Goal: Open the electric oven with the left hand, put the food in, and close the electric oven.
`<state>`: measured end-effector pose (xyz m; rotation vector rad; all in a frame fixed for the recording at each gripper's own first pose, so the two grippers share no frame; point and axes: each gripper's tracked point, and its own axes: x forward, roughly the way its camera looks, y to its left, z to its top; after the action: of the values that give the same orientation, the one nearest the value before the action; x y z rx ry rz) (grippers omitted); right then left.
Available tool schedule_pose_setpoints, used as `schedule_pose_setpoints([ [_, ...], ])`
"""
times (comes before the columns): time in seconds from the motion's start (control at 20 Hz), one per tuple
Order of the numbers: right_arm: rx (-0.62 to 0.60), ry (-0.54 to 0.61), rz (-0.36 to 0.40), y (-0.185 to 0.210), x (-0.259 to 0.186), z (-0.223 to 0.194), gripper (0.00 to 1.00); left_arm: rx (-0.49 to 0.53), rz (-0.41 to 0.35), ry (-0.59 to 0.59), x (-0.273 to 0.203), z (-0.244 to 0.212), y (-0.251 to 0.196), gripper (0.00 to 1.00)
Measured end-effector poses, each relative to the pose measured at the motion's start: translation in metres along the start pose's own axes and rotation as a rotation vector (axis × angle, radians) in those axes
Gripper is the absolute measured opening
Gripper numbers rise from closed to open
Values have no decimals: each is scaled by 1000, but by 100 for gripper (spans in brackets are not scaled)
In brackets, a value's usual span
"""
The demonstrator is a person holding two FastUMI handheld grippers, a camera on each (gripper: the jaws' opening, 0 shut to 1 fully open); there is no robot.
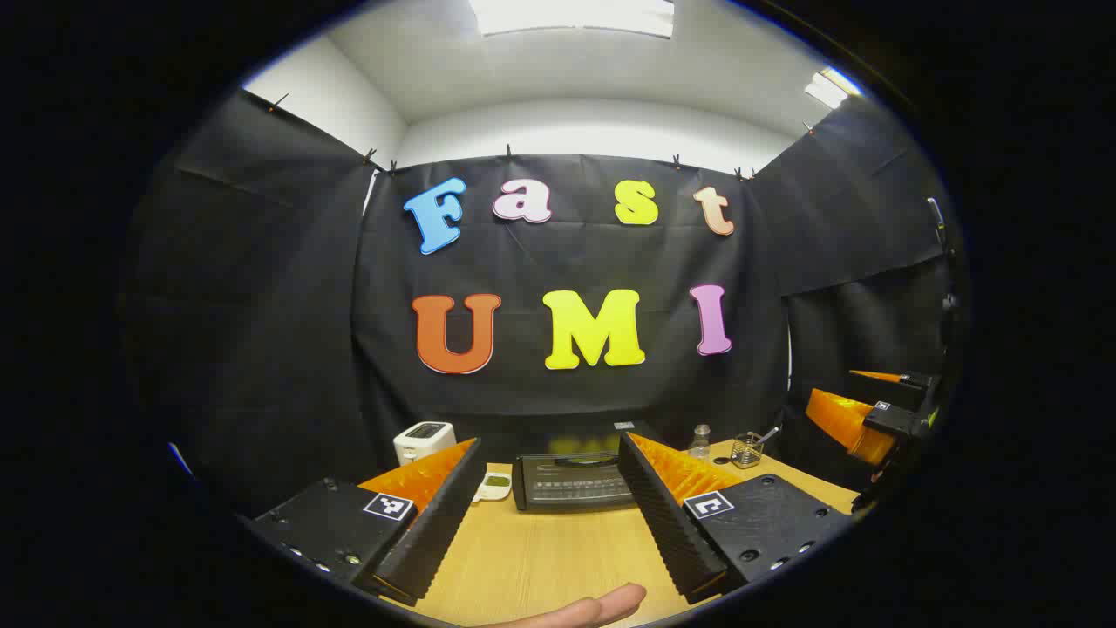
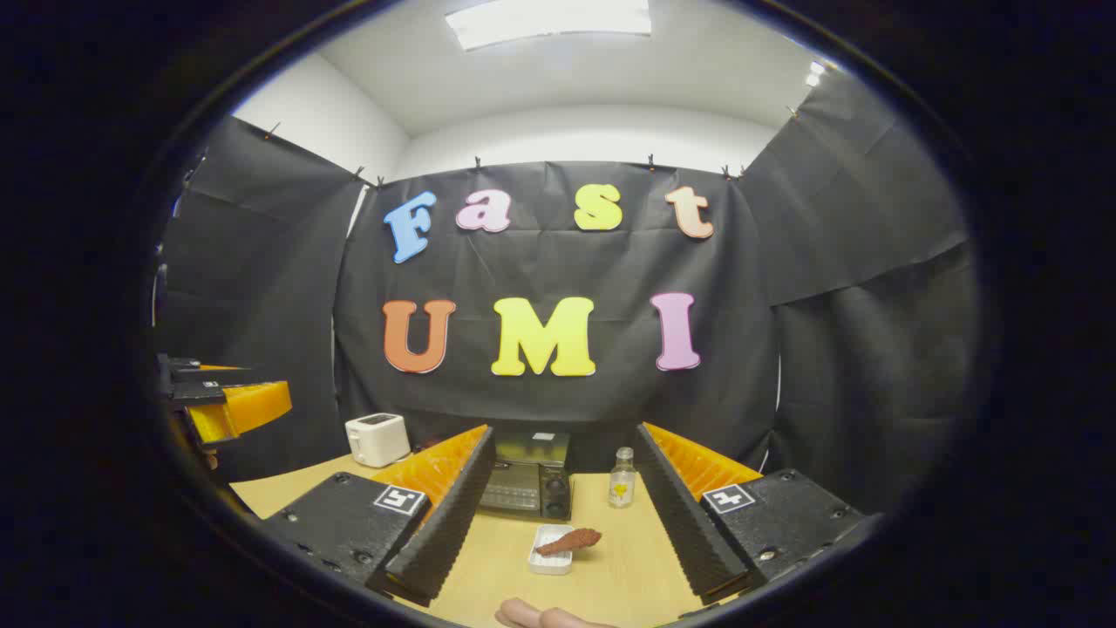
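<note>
The electric oven (image 1: 575, 481) is a small dark box at the back of the wooden table (image 1: 540, 558), and its glass door looks closed. My left gripper (image 1: 551, 453) is open and holds nothing, hovering well short of the oven. In the right gripper view the oven (image 2: 527, 484) shows its knobs on its right side. In front of it a reddish-brown piece of food (image 2: 571, 541) lies on a small white tray (image 2: 551, 561). My right gripper (image 2: 565, 436) is open and holds nothing, above and short of the food.
A white toaster (image 1: 425, 440) stands left of the oven, with a small white dish (image 1: 494, 486) beside it. A small bottle (image 2: 622, 478) and a glass cup (image 1: 747, 449) stand to the oven's right. Black cloth walls surround the table. A fingertip (image 1: 602, 606) shows at the bottom.
</note>
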<state>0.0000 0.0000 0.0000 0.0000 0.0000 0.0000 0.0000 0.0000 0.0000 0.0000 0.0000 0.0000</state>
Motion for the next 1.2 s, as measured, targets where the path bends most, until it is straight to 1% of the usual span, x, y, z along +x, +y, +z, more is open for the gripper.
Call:
schedule_pose_setpoints([
  [0.1, 34, 23, 38, 6, 1, -5, 100, -1, 1, 6, 5, -2, 2, 97],
  [0.15, 40, 29, 39, 2, 3, -7, 96, 2, 12, 6, 5, -4, 6, 97],
  [0.35, 44, 24, 31, -5, 8, -10, 96, 8, 9, 12, 15, -9, 8, 96],
  [0.4, 49, 22, 38, -5, 10, -10, 100, -1, 11, 14, 19, -11, 9, 96],
  [0.45, 52, 19, 41, -5, 11, -11, 96, -11, 11, 21, 23, -15, 11, 97],
  [0.55, 51, 13, 49, -7, 15, -13, 96, -28, 9, 37, 31, -21, 12, 97],
  [0.6, 52, 13, 60, -7, 19, -15, 96, -34, 5, 41, 36, -23, 11, 97],
  [0.65, 59, 13, 72, -8, 21, -17, 100, -34, -6, 50, 43, -25, 8, 97],
  [0.75, 75, 19, 90, -13, 26, -24, 100, -28, -34, 58, 56, -28, 4, 97],
  [0.8, 81, 20, 91, -18, 27, -26, 96, -22, -41, 56, 65, -29, 3, 97],
  [0.85, 88, 20, 87, -23, 29, -28, 100, -14, -45, 53, 73, -29, 2, 97],
  [0.9, 94, 17, 83, -29, 30, -29, 96, -7, -44, 53, 84, -31, 1, 97],
  [0.95, 96, 12, 76, -36, 31, -31, 100, -1, -48, 56, 96, -34, -3, 97],
  [1.0, 92, 9, 63, -44, 33, -33, 100, 6, -65, 69, 111, -38, -9, 97],
  [1.05, 85, 7, 45, -53, 34, -35, 96, 7, -80, 90, 125, -45, -15, 96],
  [1.15, 72, 8, 11, -69, 37, -39, 96, -10, -106, 137, 156, -59, -24, 97],
  [1.2, 64, 12, 1, -75, 37, -41, 96, -18, -106, 161, 173, -67, -26, 97],
])
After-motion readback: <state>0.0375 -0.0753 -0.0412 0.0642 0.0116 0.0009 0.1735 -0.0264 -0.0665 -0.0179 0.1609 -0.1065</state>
